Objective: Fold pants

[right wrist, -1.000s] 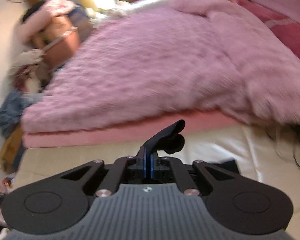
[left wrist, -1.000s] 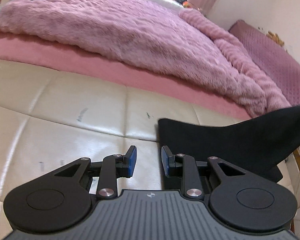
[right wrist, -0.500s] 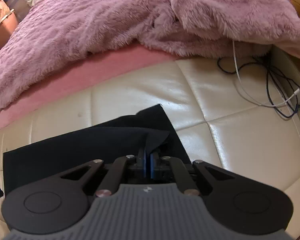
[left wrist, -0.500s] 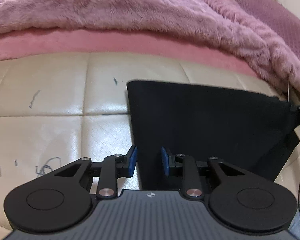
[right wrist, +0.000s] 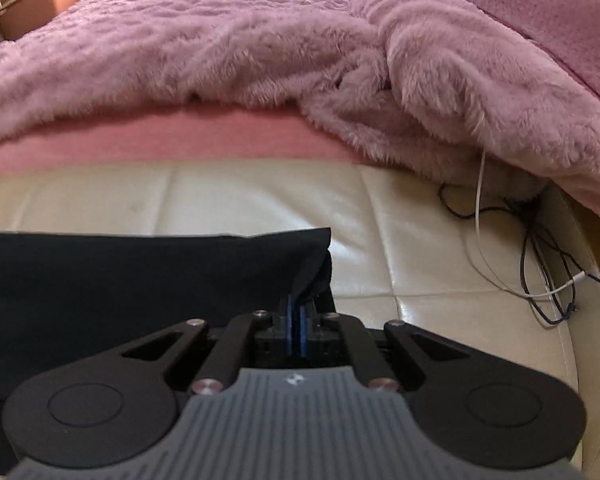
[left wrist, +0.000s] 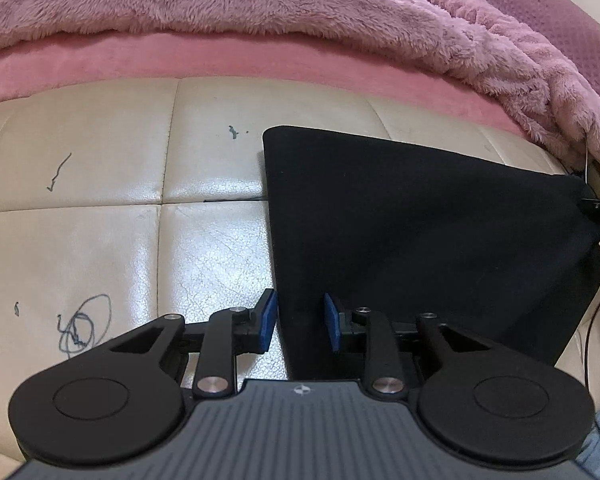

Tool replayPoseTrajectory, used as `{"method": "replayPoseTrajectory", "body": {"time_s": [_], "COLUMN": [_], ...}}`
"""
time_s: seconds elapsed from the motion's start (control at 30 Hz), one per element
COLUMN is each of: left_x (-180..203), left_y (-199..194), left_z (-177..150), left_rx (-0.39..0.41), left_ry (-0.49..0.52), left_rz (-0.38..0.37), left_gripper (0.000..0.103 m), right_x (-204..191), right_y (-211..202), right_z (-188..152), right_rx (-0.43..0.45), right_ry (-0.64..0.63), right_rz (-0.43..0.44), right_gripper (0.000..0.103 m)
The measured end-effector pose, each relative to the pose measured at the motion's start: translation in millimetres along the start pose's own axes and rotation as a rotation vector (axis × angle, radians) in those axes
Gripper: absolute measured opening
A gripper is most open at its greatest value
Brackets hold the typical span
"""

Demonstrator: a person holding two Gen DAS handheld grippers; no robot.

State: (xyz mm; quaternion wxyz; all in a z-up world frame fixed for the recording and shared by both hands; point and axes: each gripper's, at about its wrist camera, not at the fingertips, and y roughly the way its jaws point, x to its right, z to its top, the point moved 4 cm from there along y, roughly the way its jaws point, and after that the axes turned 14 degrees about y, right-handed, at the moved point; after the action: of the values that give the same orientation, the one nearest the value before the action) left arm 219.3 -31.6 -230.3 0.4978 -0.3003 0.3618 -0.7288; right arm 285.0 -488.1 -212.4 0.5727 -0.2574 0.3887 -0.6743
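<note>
The black pants [left wrist: 412, 232] lie folded flat on the cream leather surface [left wrist: 100, 208]. My left gripper [left wrist: 299, 326] is open, its blue pads either side of the near left edge of the pants, not closed on the cloth. In the right wrist view the pants [right wrist: 132, 276] spread to the left. My right gripper [right wrist: 296, 322] is shut on the pants' right corner, which bunches up over the pads and is held slightly off the surface. The tip of that gripper shows at the far right of the left wrist view [left wrist: 598, 206].
A fluffy pink blanket [left wrist: 300, 12] over a pink sheet [left wrist: 220, 60] borders the far side. Black and white cables [right wrist: 532, 256] lie on the cream surface to the right of the pants. Pen scribbles [left wrist: 84, 324] mark the leather at the left.
The right gripper has lowered the held corner toward the surface, flattening the pants. The left gripper has come down to the near left edge of the pants and stayed open.
</note>
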Motion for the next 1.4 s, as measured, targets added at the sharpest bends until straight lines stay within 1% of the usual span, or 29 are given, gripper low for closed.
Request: {"method": "replayPoseTrajectory", "body": {"time_s": [0.17,0.23,0.27,0.3,0.33,0.37,0.43,0.47,0.5,0.57,0.6,0.67,0.7,0.73,0.77,0.8,0.87,0.93,1.0,1.13,1.23,1.4], "left_x": [0,-4,-8,-14,-21,-29,-42,-48,-52,-56,-55,-48,-44,-40,-38,-38,-37,-33,-33,-55,-73,-110], "left_y": [-1,-4,-6,-8,-9,-8,-4,1,6,17,18,20,21,21,23,24,23,21,19,6,-9,-33], "left_z": [1,2,3,5,8,12,20,24,26,28,29,29,29,29,29,29,32,36,38,22,8,-21], "left_rx": [0.017,0.031,0.047,0.069,0.086,0.098,0.119,0.125,0.125,0.119,0.129,0.143,0.146,0.143,0.131,0.118,0.093,0.064,0.039,-0.006,-0.062,-0.138], "left_ry": [-0.009,-0.036,-0.059,-0.087,-0.117,-0.152,-0.220,-0.263,-0.299,-0.366,-0.369,-0.352,-0.339,-0.323,-0.319,-0.330,-0.333,-0.275,-0.224,-0.210,-0.179,-0.194], "left_rz": [0.002,-0.017,-0.023,-0.023,-0.022,-0.027,-0.044,-0.064,-0.088,-0.131,-0.128,-0.128,-0.122,-0.100,-0.084,-0.071,-0.036,0.015,0.064,0.102,0.139,0.158], "left_gripper": [0.036,0.036,0.036,0.039,0.042,0.048,0.049,0.049,0.049,0.049,0.049,0.048,0.042,0.036,0.019,0.013,0.009,0.008,0.008,0.008,0.008,0.008], "right_x": [1,3,5,9,12,16,24,28,30,36,39,44,47,49,51,53,55,53,49,30,8,-31], "right_y": [20,24,21,19,13,7,-3,-7,-10,-10,-9,-1,3,8,13,16,18,16,14,6,-6,-30], "right_z": [-6,-5,-4,-2,-1,0,1,1,0,-1,-2,-6,-9,-12,-15,-18,-23,-26,-29,-40,-59,-96], "right_rx": [0.015,0.026,0.034,0.045,0.055,0.062,0.065,0.065,0.059,0.037,0.029,0.004,-0.010,-0.025,-0.044,-0.058,-0.046,-0.045,-0.067,-0.118,-0.152,-0.184], "right_ry": [-0.024,-0.019,-0.010,0.003,0.013,0.025,0.070,0.096,0.127,0.194,0.227,0.272,0.294,0.318,0.345,0.370,0.404,0.404,0.396,0.353,0.345,0.358], "right_rz": [-0.025,-0.040,-0.054,-0.080,-0.099,-0.104,-0.070,-0.041,-0.004,0.060,0.082,0.081,0.084,0.090,0.093,0.103,0.120,0.119,0.120,0.128,0.154,0.184], "right_gripper": [0.000,0.001,0.013,0.023,0.025,0.024,0.026,0.030,0.043,0.056,0.056,0.056,0.053,0.051,0.047,0.046,0.045,0.042,0.040,0.039,0.038,0.036]}}
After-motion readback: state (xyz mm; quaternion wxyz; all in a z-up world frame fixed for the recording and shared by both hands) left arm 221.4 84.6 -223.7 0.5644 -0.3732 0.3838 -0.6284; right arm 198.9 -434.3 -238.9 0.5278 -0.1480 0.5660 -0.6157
